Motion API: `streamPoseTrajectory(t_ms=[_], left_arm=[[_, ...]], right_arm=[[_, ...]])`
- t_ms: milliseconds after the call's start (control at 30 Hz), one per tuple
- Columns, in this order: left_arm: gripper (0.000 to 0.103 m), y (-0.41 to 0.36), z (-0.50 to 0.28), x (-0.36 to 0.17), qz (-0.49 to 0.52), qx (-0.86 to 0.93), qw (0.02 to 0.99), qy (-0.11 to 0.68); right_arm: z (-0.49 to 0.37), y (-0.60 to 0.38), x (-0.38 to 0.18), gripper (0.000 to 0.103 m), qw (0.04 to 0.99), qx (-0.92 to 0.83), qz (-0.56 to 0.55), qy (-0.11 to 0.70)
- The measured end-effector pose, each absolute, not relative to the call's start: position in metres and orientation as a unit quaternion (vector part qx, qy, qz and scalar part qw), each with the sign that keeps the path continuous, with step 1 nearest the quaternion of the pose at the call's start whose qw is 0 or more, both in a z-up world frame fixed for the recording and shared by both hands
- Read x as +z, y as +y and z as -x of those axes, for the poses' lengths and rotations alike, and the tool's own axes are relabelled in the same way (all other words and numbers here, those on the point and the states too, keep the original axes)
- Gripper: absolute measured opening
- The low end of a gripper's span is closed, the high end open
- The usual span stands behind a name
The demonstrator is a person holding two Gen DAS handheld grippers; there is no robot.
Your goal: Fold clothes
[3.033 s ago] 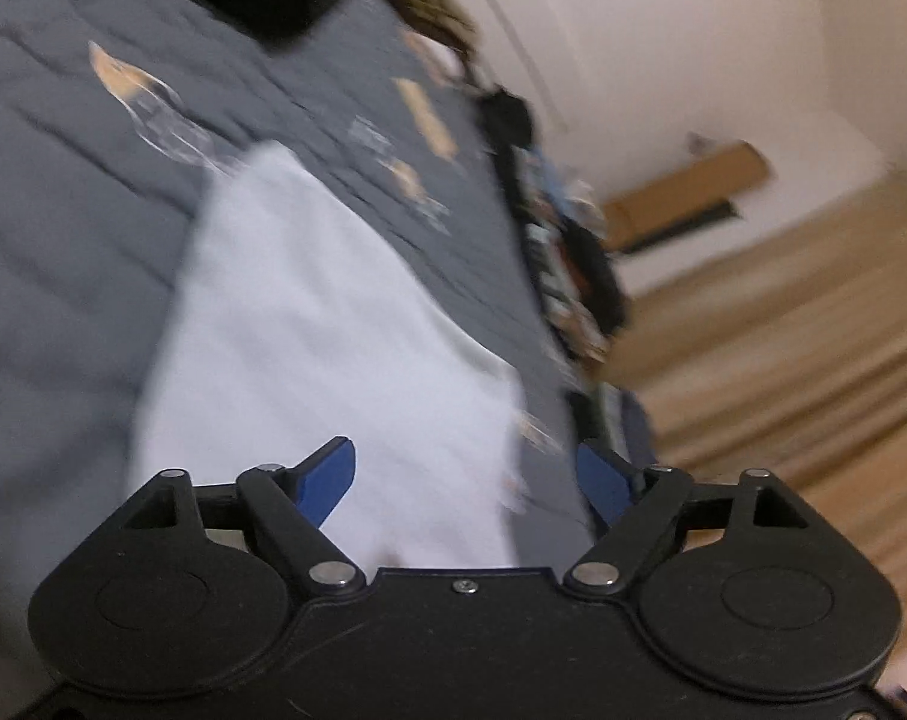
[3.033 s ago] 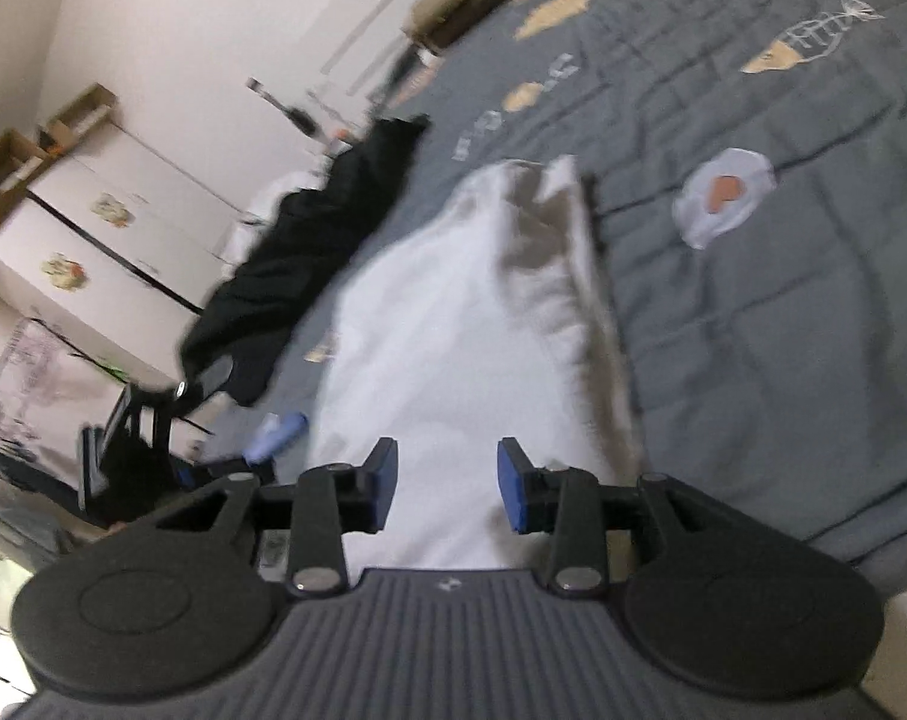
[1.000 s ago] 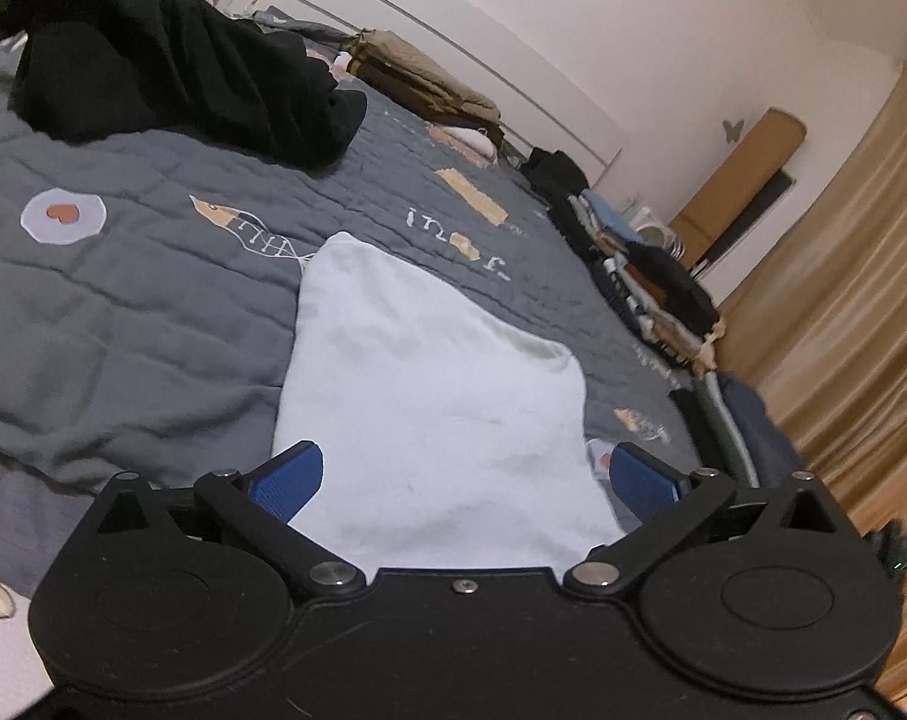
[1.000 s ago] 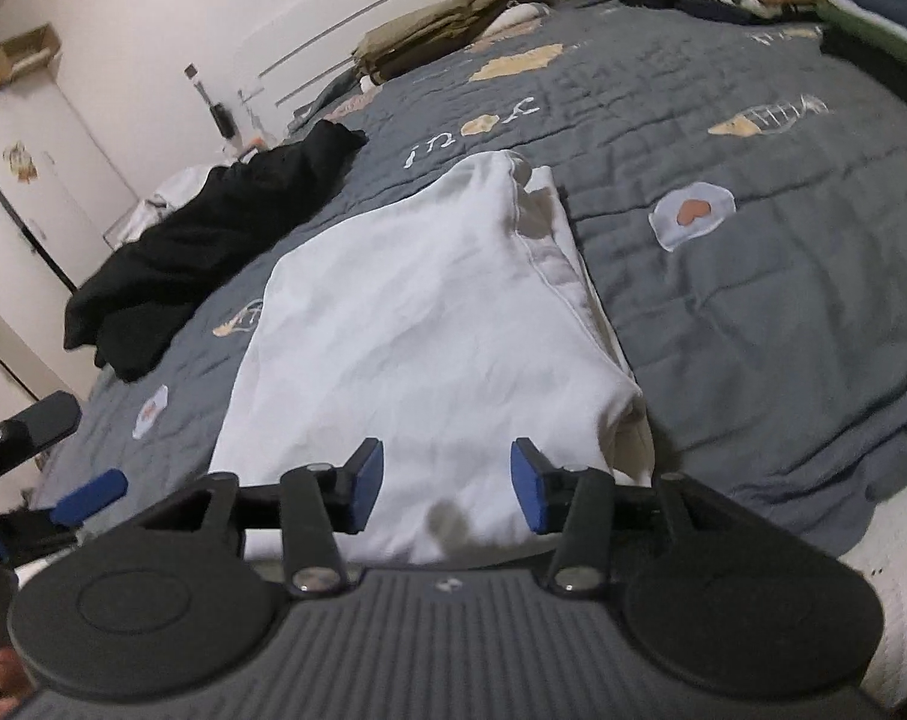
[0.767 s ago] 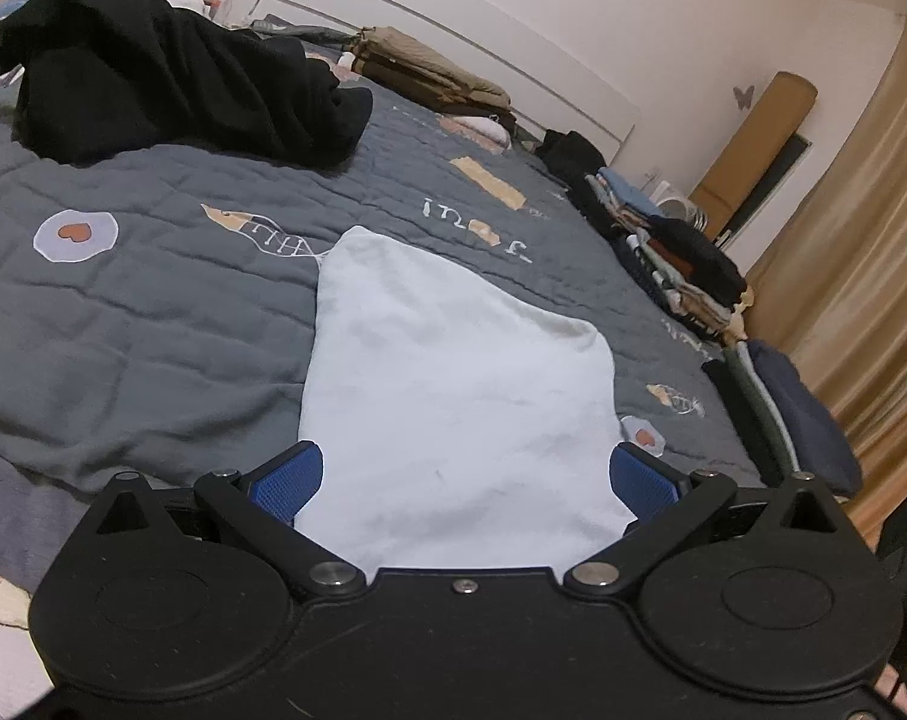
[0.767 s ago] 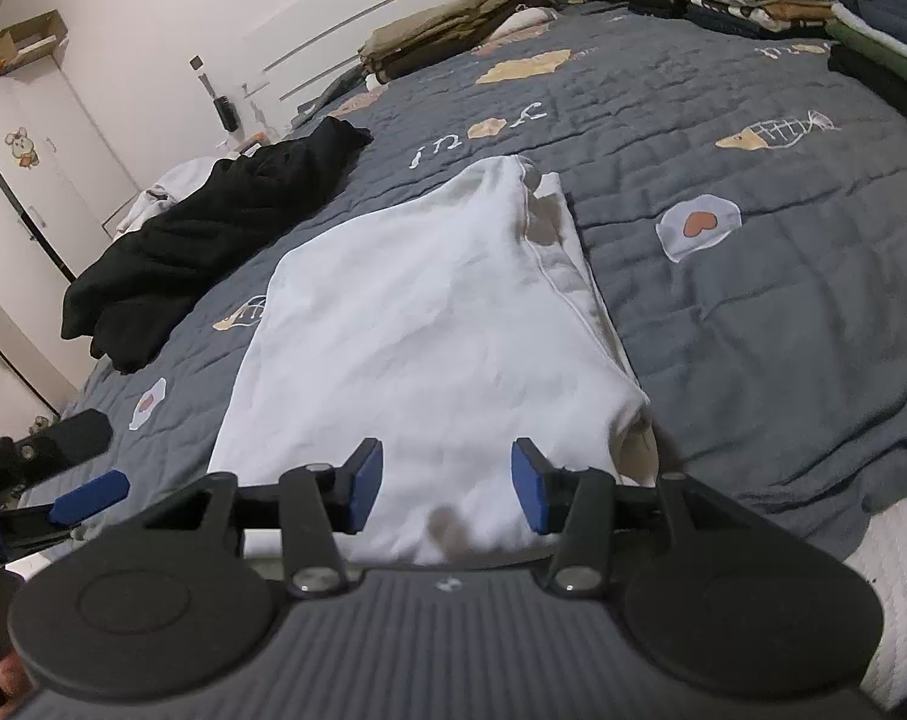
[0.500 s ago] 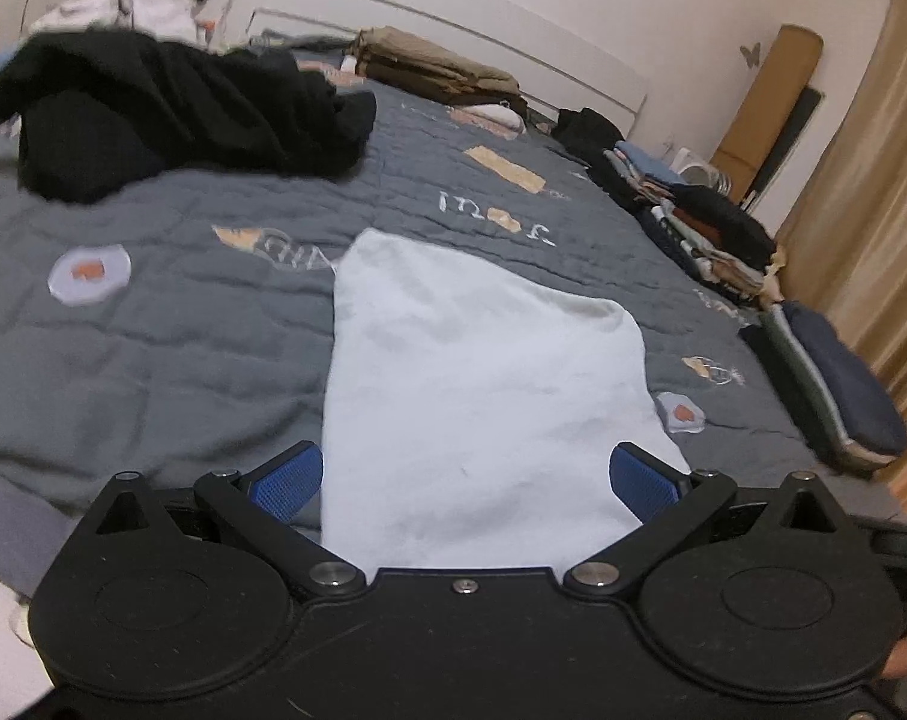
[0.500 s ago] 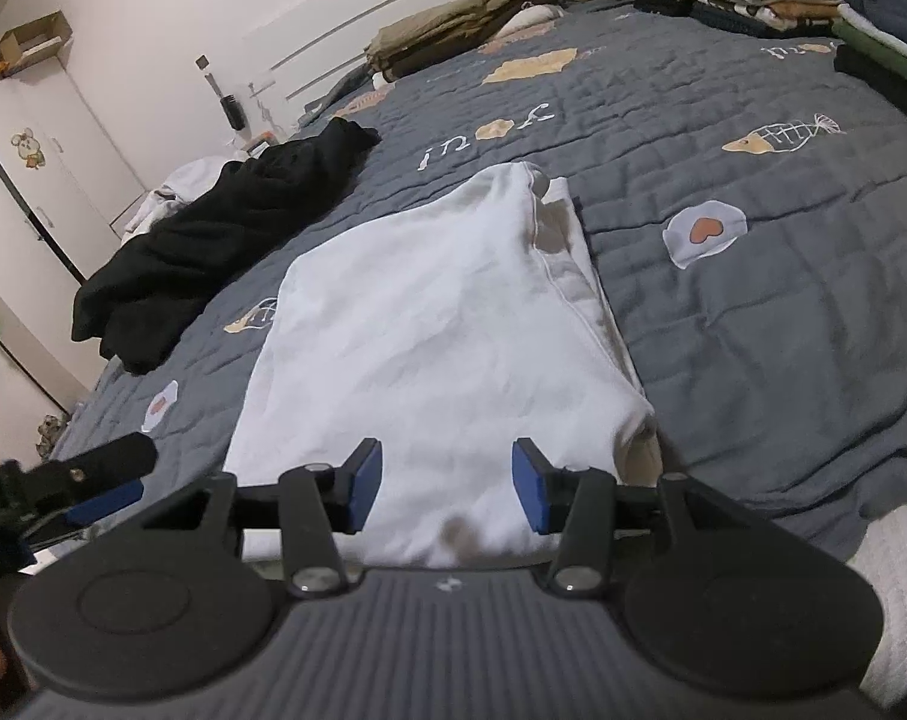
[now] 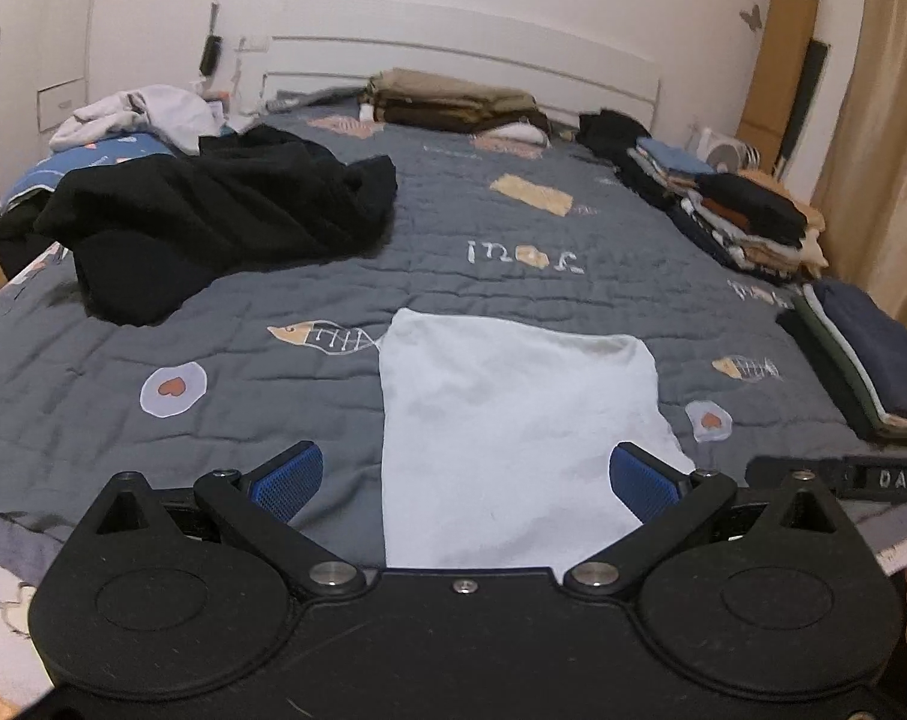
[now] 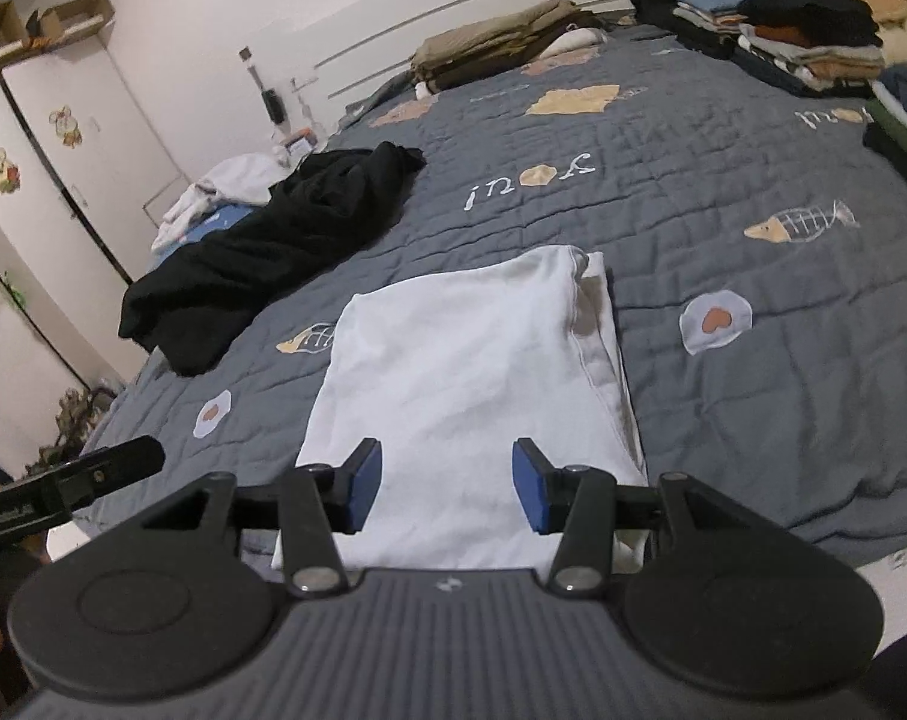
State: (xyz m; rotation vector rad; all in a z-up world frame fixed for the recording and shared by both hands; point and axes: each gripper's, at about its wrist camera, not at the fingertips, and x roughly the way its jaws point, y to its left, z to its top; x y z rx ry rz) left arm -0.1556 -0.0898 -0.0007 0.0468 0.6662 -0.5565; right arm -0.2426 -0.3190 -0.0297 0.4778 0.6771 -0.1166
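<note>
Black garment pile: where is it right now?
The black garment pile lies crumpled on the grey quilt, far left in both views, beyond the folded white garment.

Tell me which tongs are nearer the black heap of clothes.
Left. The left tongs hang over the near edge of the bed, on the black heap's side of the white garment. The right tongs hang on the far side of the left ones.

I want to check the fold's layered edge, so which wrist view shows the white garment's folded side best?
The right wrist view. There the white garment shows its stacked layers and seam along the side toward the heart patch. The left wrist view shows the garment only as a flat pale panel, with that edge indistinct.
</note>
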Motion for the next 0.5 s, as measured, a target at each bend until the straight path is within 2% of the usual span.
streamPoseTrajectory(t_ms=[167, 500], left_arm=[[0.103, -0.094, 0.165, 0.014, -0.071, -0.273, 0.906, 0.314], [0.103, -0.095, 0.173, 0.015, -0.083, -0.282, 0.887, 0.355]], right_arm=[[0.243, -0.315, -0.008, 0.047, 0.909, -0.056, -0.222, 0.347], [0.254, -0.3, 0.015, 0.048, 0.902, -0.075, -0.197, 0.375]])
